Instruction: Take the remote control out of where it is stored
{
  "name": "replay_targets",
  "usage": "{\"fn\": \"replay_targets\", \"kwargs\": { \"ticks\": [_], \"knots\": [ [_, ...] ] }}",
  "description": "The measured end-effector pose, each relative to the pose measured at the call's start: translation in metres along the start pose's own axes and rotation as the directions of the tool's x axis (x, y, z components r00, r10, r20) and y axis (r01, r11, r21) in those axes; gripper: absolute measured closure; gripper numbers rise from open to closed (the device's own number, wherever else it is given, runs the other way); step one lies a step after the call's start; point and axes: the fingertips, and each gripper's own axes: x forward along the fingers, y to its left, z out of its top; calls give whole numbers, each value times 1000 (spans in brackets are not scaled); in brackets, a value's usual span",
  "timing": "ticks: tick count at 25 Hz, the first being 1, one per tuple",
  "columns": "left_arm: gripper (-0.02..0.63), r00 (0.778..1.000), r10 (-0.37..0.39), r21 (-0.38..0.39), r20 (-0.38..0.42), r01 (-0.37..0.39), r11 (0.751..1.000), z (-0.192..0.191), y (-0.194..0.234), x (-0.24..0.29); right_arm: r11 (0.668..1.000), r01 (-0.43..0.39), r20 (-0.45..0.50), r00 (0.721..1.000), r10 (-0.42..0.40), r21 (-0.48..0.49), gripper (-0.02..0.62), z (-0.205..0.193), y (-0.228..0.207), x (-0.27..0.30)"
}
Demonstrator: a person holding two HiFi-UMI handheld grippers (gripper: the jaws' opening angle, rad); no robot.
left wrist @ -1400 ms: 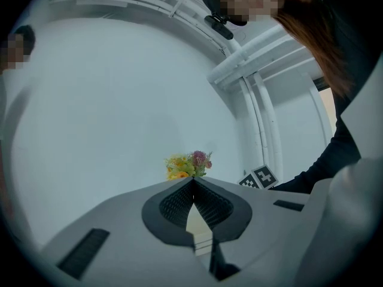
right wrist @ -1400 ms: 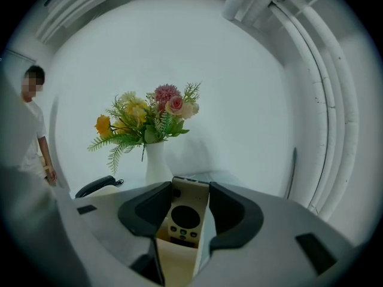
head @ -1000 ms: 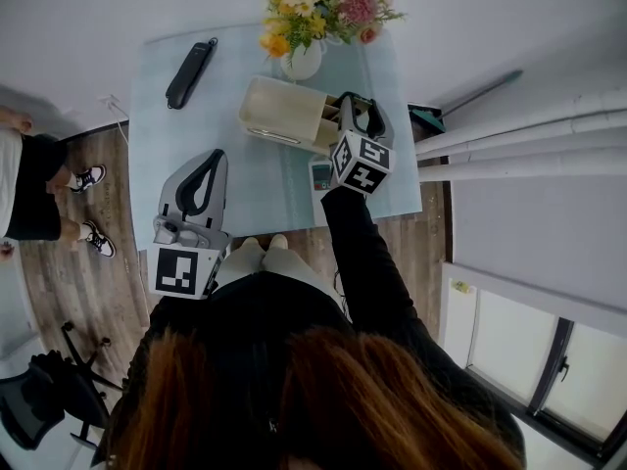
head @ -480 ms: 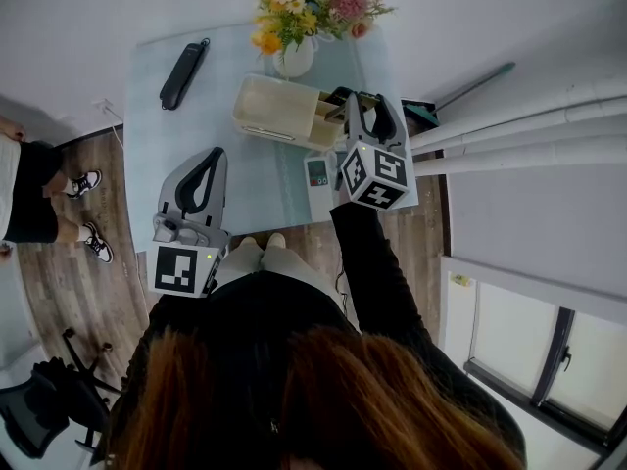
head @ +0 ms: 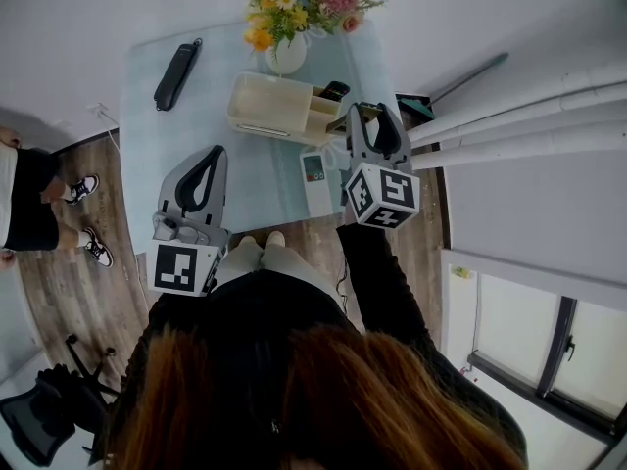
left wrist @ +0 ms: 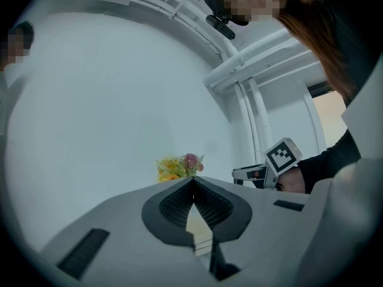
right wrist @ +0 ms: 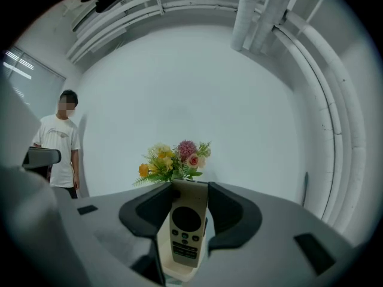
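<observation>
A cream remote control (right wrist: 187, 226) with a dark round pad and small buttons stands upright between the pads of my right gripper (right wrist: 188, 187), which is shut on it. In the head view that gripper (head: 364, 123) hangs above the right end of the cream organiser box (head: 274, 106), with the remote (head: 356, 115) showing between its fingers. A black remote (head: 334, 90) stands in the box's right compartment. My left gripper (head: 210, 155) is over the table's near left part, shut and holding nothing; its tips meet in the left gripper view (left wrist: 192, 183).
A vase of flowers (head: 294, 13) stands behind the box on the pale blue glass table (head: 157, 135). A white remote with a small screen (head: 315, 179) lies near the front edge, a black case (head: 176, 74) at the back left. A person (right wrist: 60, 142) stands left of the table.
My right gripper has risen from the organiser's right compartment and drawn back toward the table's near right, carrying the cream remote. The left gripper has stayed where it was.
</observation>
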Motion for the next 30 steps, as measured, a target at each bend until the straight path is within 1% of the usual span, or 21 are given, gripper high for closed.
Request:
{"fn": "replay_targets", "kwargs": {
  "ticks": [2, 8, 20, 23, 27, 30],
  "knots": [
    [601, 1000, -9, 1, 14, 9, 1000, 2, -2, 1, 1000, -1, -9, 1000, 1, -6, 397, -4, -2, -9],
    [601, 999, -31, 1, 10, 31, 1000, 0, -6, 3, 998, -1, -61, 998, -2, -56, 397, -26, -6, -33],
    [601, 997, -71, 1, 14, 71, 998, 1, -16, 6, 999, 36, -153, 987, -41, -37, 397, -64, -24, -83],
    [601, 998, -68, -3, 8, 68, 998, 1, -17, 5, 999, 26, -194, 981, -31, -28, 397, -77, -25, -92],
    [601, 997, -73, -4, 8, 73, 997, -1, -18, 4, 999, 18, -263, 964, -25, -30, 397, -100, -29, -102],
    [601, 998, -68, -3, 9, 68, 998, -1, -18, 3, 999, 14, -298, 954, -22, -30, 397, -112, -31, -108]
  ]
}}
